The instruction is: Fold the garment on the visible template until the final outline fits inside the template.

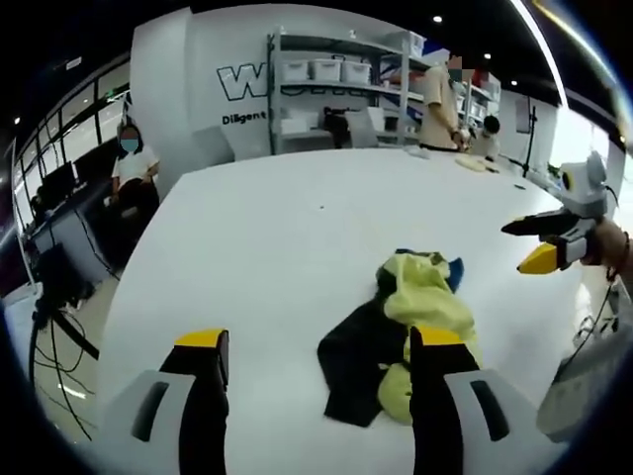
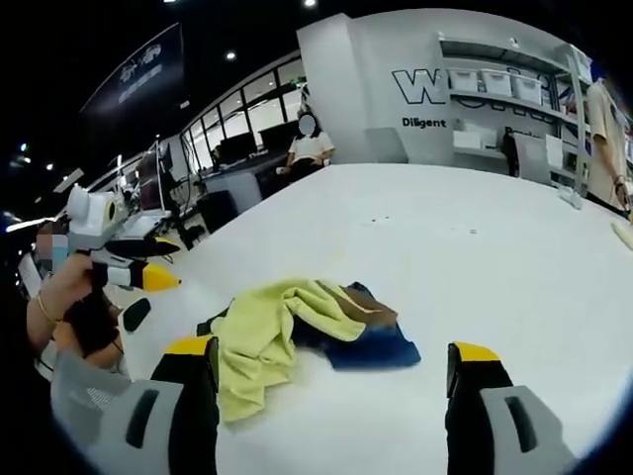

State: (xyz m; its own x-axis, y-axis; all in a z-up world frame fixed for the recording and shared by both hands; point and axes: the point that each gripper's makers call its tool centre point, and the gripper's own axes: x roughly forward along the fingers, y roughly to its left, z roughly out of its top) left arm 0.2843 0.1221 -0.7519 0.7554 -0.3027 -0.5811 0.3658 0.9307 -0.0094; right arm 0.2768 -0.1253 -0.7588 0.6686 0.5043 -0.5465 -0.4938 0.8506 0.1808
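- The garment (image 1: 420, 322) lies crumpled on the white table (image 1: 277, 247), lower right of centre in the left gripper view: pale yellow cloth over a black part, with a bit of blue at its top edge.
- In the right gripper view the garment (image 2: 287, 332) sits low and left of centre, its yellow part spread to the left, brown and blue parts to the right (no flat outline, just a heap).
- The left gripper (image 1: 321, 361) rises from the bottom of its own view, jaws wide apart and holding nothing; its right jaw overlaps the garment in the picture, but contact cannot be told.
- The right gripper (image 2: 331, 376) also stands wide open and holds nothing, with the garment between and just above its jaw tips in the frame.
- The right gripper (image 1: 539, 242) also shows at the right edge of the left gripper view, above the table, apart from the garment.
- The left gripper (image 2: 148, 262) appears at the left edge of the right gripper view, held by a hand (image 2: 69, 307).
- Shelves (image 1: 336, 89) with bins stand at the upper middle of the left gripper view; a seated person (image 1: 134, 173) is at the upper left.
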